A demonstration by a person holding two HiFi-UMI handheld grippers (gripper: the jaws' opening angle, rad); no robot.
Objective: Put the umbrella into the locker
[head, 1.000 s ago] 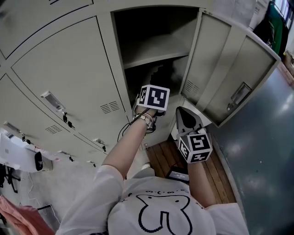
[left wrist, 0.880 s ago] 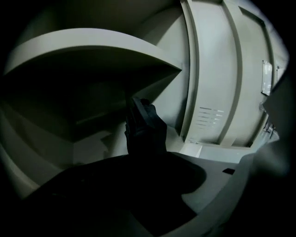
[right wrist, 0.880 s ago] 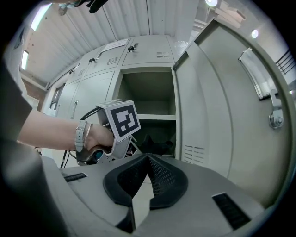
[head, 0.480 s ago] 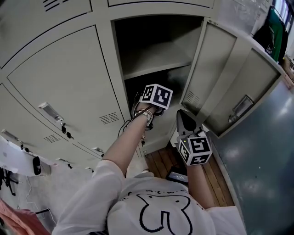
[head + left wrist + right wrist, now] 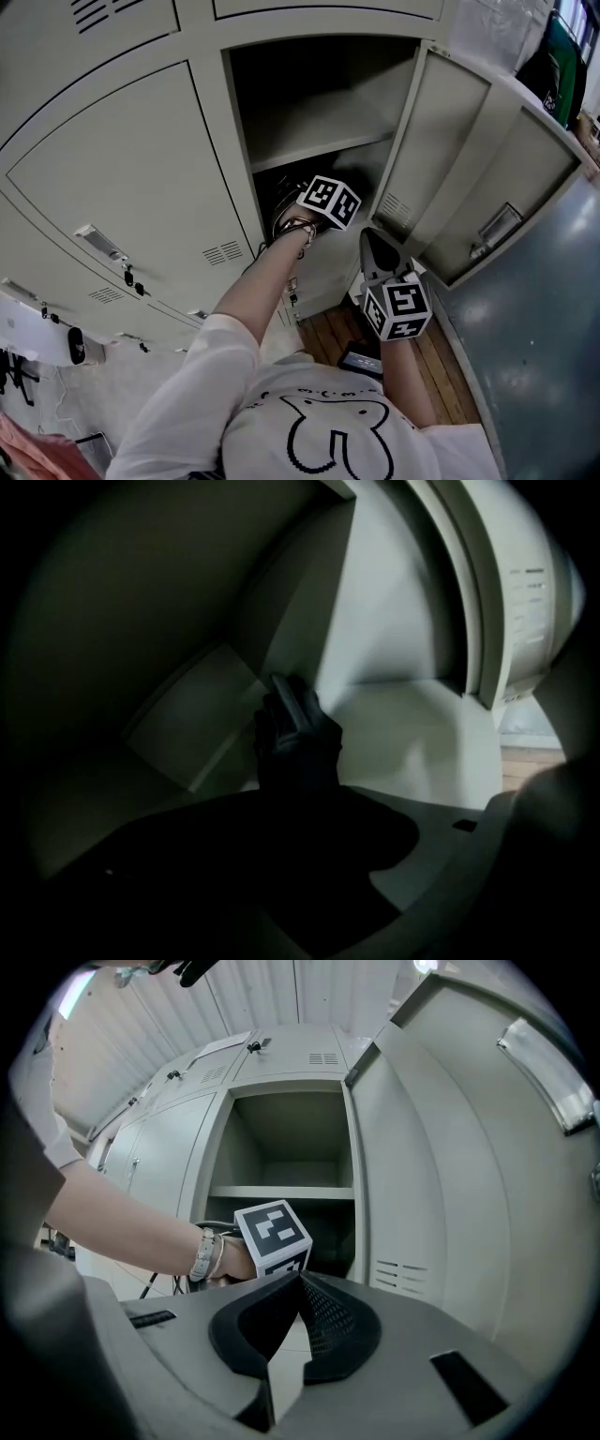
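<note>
Locker [image 5: 242, 169] open. Left gripper [image 5: 314, 208] is deeper in the lower compartment than a second ago, cube rolled, jaws clamping the dark folded umbrella [image 5: 295, 733]. Right gripper [image 5: 300, 1283] outside, jaws together, empty.

Head view bright and even, heavy fisheye bending the locker [image 5: 436, 141] doors, glare patches on grey surface [image 5: 534, 319] at right. Left gripper view very dim, light from right, umbrella [image 5: 292, 733] a soft black silhouette. Right gripper view bright, sharp, dark corners.
</note>
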